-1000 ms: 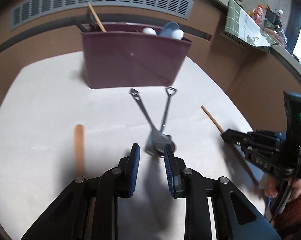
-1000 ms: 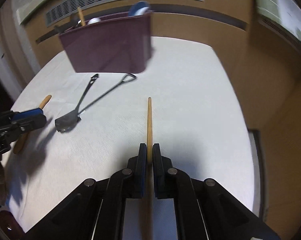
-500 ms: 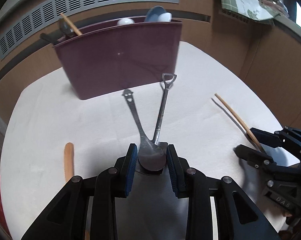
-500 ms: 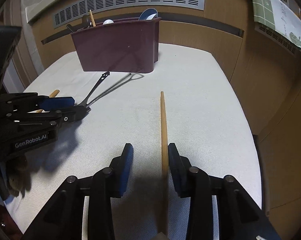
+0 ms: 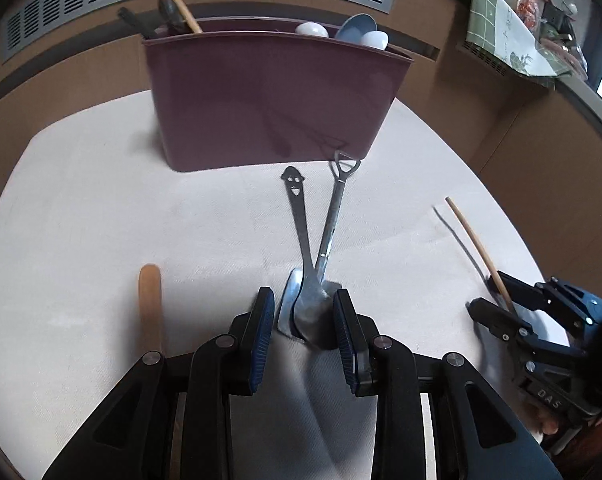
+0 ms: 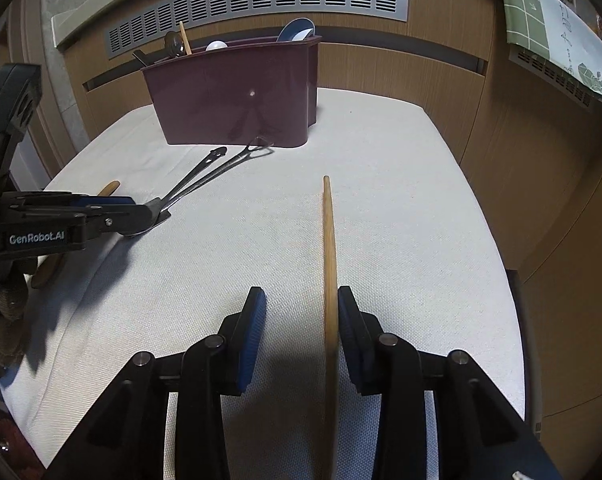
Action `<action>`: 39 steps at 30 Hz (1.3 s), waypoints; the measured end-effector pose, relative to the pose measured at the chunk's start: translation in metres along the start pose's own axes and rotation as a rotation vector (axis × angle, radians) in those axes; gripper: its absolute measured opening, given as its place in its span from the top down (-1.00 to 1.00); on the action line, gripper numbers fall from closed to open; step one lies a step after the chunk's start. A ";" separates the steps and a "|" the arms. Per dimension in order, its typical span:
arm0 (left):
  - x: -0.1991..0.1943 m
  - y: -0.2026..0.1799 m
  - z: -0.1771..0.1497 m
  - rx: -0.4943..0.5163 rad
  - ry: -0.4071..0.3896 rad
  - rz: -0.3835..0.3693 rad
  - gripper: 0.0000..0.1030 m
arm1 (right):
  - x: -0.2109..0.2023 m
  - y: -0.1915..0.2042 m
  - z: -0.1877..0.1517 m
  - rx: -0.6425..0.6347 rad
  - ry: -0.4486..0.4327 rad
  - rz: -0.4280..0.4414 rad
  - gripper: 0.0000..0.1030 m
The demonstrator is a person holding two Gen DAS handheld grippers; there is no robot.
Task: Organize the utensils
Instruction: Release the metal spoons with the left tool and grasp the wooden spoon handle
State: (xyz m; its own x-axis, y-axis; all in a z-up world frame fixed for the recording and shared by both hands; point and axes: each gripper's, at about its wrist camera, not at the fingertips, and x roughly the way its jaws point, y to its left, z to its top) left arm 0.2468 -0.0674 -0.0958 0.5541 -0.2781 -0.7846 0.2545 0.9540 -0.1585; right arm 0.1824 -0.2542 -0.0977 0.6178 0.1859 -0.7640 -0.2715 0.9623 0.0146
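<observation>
The left gripper (image 5: 304, 312) stands open with the bowls of two crossed metal spoons (image 5: 313, 264) between its blue pads, which do not press them. The right gripper (image 6: 301, 320) is open too, a thin wooden chopstick (image 6: 329, 264) lying on the white cloth (image 6: 401, 208) just beside its right pad. The maroon plastic utensil holder (image 5: 269, 96) stands at the far edge, already holding utensils; an orange wooden handle (image 5: 150, 300) lies near left.

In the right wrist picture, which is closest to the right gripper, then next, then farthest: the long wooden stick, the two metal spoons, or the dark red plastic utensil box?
1. Long wooden stick: between the right gripper's fingers.
2. Two metal spoons: left, mid-table.
3. Dark red plastic utensil box: far end, behind the spoons.
</observation>
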 end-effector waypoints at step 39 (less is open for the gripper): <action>-0.052 0.061 -0.039 -0.143 0.007 0.064 0.32 | -0.002 -0.004 -0.001 0.018 -0.008 0.017 0.34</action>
State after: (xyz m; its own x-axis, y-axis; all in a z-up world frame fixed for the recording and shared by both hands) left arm 0.2029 0.0099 -0.0884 0.5602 -0.2156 -0.7998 0.1030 0.9762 -0.1910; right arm 0.1817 -0.2581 -0.0967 0.6195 0.2035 -0.7582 -0.2688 0.9624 0.0387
